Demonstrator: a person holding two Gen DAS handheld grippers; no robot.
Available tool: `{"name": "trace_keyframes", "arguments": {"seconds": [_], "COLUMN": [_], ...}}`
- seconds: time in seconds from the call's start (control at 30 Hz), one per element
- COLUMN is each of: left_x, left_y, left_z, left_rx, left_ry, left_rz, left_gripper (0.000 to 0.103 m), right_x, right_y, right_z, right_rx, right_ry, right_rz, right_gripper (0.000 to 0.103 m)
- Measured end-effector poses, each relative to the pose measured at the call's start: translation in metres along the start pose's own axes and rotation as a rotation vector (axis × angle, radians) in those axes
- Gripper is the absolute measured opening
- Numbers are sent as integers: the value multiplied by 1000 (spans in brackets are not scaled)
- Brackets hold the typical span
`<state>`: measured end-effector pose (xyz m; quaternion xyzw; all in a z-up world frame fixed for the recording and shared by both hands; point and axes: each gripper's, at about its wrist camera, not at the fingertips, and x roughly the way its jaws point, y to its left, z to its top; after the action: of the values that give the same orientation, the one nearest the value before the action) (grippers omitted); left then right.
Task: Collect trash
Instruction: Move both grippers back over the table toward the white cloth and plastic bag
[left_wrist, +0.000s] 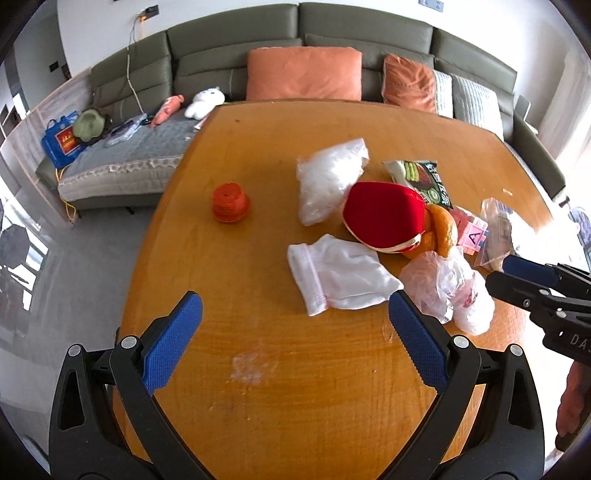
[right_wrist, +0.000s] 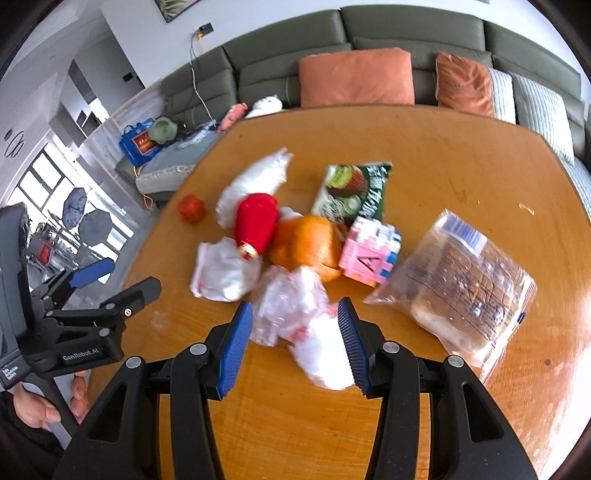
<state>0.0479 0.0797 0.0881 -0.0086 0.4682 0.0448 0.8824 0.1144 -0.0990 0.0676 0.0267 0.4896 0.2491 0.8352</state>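
A crumpled clear plastic bag (right_wrist: 295, 317) with white and red bits lies on the wooden table (right_wrist: 461, 177), partly between the open fingers of my right gripper (right_wrist: 295, 343); it also shows in the left wrist view (left_wrist: 447, 291). My left gripper (left_wrist: 295, 339) is open and empty above bare table, just short of a white cloth-like bag (left_wrist: 340, 277). Behind lie a white plastic bag (left_wrist: 328, 181), a green snack wrapper (left_wrist: 421, 177), orange peel (right_wrist: 310, 243) and a clear bag with bread (right_wrist: 461, 291).
A red pouch (left_wrist: 384, 214), a pink block toy (right_wrist: 369, 254) and an orange ribbed object (left_wrist: 231, 203) also sit on the table. A green sofa with orange cushions (left_wrist: 303, 74) stands behind. My right gripper shows at the right edge of the left wrist view (left_wrist: 535, 284).
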Motion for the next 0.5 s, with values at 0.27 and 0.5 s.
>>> {"name": "trace_keyframes", "arguments": {"seconds": [0.27, 0.5], "left_x": [18, 32], "left_y": [-4, -8], "left_z": [4, 13], "left_rx": [14, 20], "left_ry": [41, 62], "left_rz": [7, 2], "left_gripper": [97, 97], "right_x": [27, 39], "right_y": [-4, -6], "right_z": [-3, 0], "right_rx": [-13, -17], "right_ry": [58, 92], "right_rz": [-6, 7], "right_gripper": [50, 55]}}
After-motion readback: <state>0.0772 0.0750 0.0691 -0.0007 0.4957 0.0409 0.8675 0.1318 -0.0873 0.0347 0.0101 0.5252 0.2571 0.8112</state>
